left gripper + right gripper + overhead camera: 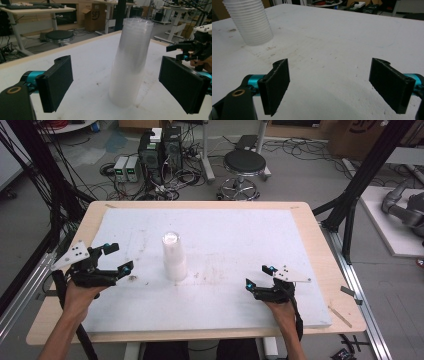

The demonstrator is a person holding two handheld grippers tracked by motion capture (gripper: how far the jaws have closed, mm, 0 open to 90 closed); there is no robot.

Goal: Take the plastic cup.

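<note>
One cup stack [174,257] upright on stained white board [240,235] (stool [244,163] behind).

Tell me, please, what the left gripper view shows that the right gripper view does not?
The left gripper view alone shows the cup stack's top rim, a black stool on the floor, and the right tongs beyond the stack. The right gripper view alone shows the ribbed lower part of the stack and brown stains beside it. Both show open jaws, the stack and the white table cover.
</note>
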